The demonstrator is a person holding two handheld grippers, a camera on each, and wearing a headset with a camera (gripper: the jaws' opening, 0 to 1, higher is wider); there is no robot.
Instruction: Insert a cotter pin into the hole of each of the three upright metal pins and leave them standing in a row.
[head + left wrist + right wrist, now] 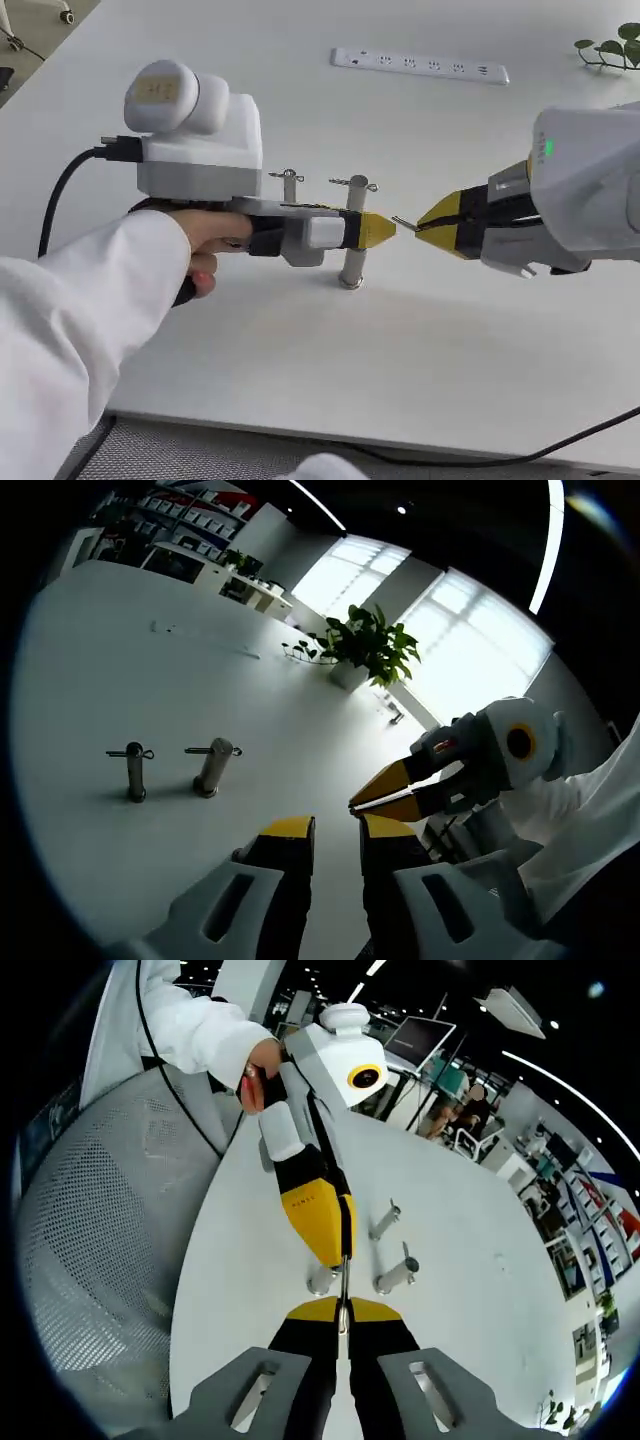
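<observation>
The right gripper (342,1310) is clenched on a cotter pin (405,222), held in the air near the upright pins (212,768). Its free end meets the left gripper (386,229); I cannot tell whether those near-closed jaws pinch it. The cotter pin is probably light, thin, springy and slick: best gripped by the head, leaving the legs free.

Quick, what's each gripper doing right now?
Left gripper: open a little, holding nothing.
Right gripper: shut on a cotter pin.
</observation>
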